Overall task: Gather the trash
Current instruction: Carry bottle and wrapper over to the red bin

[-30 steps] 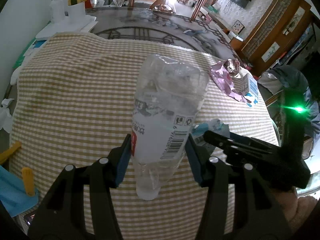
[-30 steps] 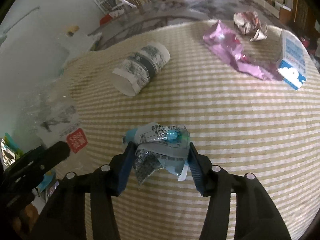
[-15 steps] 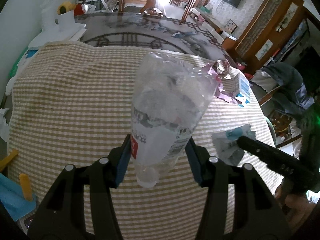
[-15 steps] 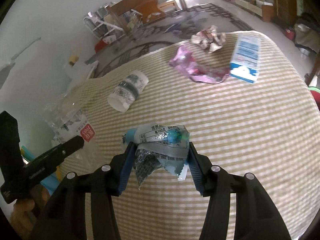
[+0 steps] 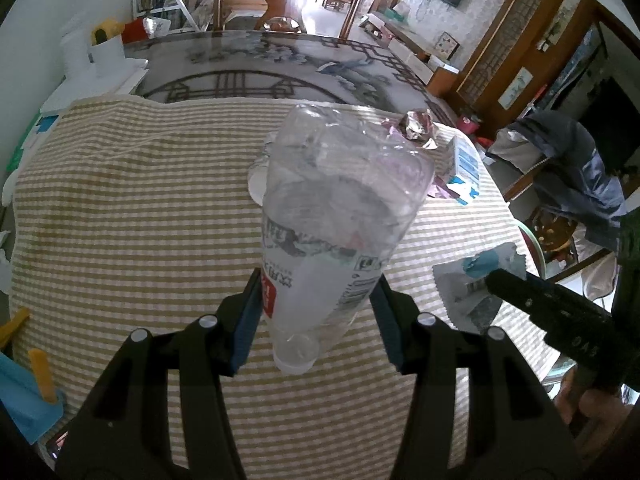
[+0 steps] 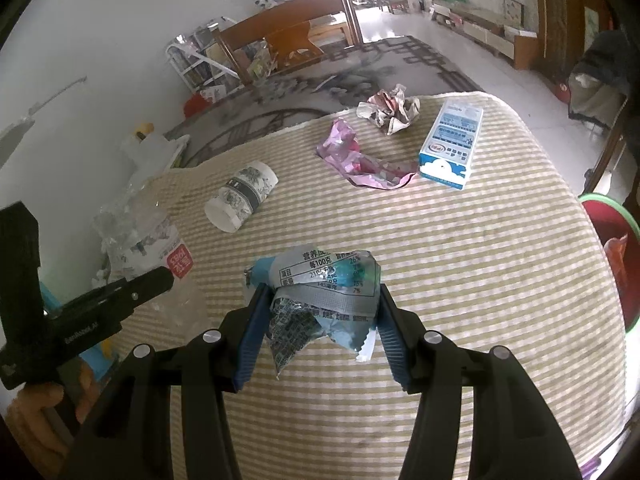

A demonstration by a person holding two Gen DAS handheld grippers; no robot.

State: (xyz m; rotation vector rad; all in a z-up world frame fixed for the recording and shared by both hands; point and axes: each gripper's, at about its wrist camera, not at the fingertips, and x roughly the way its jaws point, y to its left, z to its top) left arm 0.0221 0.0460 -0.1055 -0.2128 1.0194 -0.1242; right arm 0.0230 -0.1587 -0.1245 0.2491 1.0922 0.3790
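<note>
With each piece lifted clear of the checked cloth [image 6: 460, 280] for carrying off, the left gripper [image 5: 316, 316] clamps a clear bottle [image 5: 332, 224] neck-down at frame centre, while the right gripper [image 6: 318, 326] pinches a crumpled wrapper [image 6: 320, 292] at lower centre.

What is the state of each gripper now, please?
Left gripper: closed on the bottle.
Right gripper: closed on the wrapper.
</note>
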